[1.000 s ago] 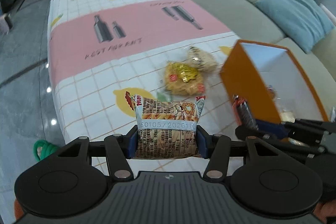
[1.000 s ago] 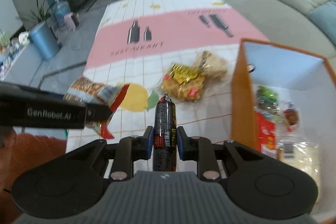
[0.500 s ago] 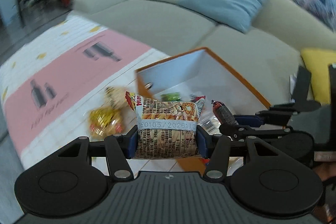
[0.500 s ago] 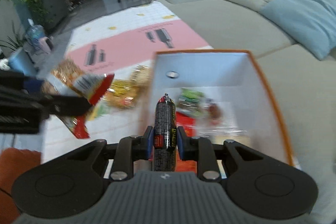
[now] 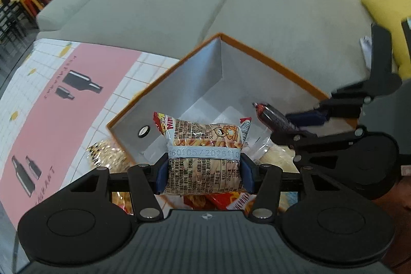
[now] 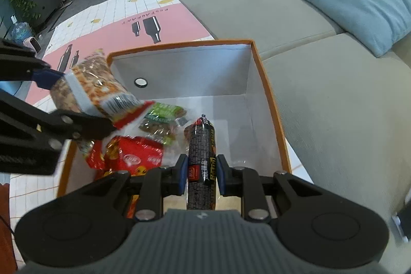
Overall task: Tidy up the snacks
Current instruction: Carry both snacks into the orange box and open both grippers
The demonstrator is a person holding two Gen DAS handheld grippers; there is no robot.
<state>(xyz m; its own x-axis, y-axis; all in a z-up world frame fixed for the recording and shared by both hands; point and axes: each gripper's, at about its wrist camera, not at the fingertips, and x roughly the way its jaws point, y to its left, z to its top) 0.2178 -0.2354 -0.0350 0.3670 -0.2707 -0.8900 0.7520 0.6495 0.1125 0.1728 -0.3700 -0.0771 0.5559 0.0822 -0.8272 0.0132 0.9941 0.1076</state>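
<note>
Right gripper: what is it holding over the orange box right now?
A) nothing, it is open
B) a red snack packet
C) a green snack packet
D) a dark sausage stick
D: in the right wrist view the right gripper is clamped on the dark sausage stick, above the open orange box.

Readable print on two things

The snack bag [image 5: 204, 161] clamped in the left gripper [image 5: 204, 172] carries a stamped band, "260105 / 2026110", with small unreadable print below; beyond it to the left, the pink tablecloth [image 6: 113, 25] reads "RESTAURANT".
</note>
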